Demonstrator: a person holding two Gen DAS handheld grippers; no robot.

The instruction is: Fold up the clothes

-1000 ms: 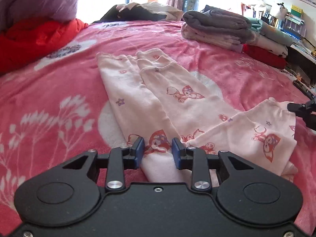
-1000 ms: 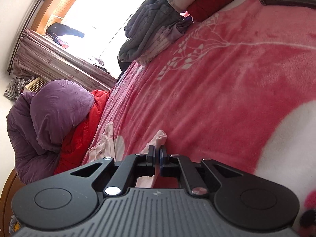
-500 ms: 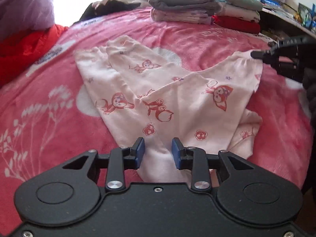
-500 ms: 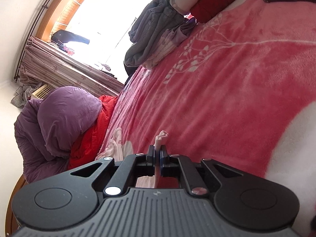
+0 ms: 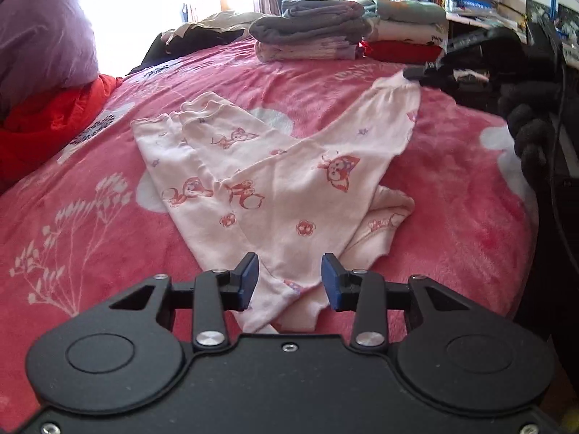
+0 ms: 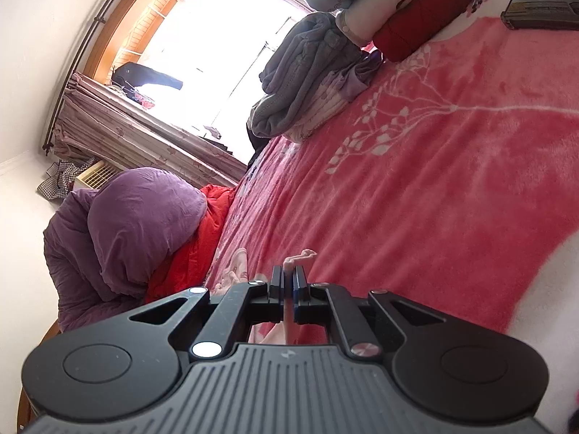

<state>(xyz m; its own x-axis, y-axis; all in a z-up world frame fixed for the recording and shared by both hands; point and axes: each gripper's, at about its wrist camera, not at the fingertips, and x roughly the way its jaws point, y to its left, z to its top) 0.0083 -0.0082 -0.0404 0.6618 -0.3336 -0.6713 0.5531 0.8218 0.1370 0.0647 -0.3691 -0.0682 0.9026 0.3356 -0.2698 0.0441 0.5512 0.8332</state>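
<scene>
Pale pink children's trousers with fox prints (image 5: 289, 195) lie on the pink bed blanket (image 5: 90, 224), legs pointing away. My left gripper (image 5: 289, 276) is open, its jaws either side of the trousers' near edge without closing on it. My right gripper (image 6: 288, 282) is shut on the trousers' waistband corner (image 6: 298, 256) and holds it lifted above the bed. In the left wrist view the right gripper (image 5: 416, 72) is at the far right, the cloth stretched up to it.
Stacks of folded clothes (image 5: 311, 39) sit at the far side of the bed, with a red folded item (image 5: 401, 50) beside them. A purple duvet (image 5: 39, 36) and red cloth (image 5: 47, 119) lie at the left. A dark flat box (image 6: 539, 11) lies on the blanket.
My right gripper has lifted the waistband corner higher and farther away. My left gripper has drawn back toward the trousers' near edge, still open.
</scene>
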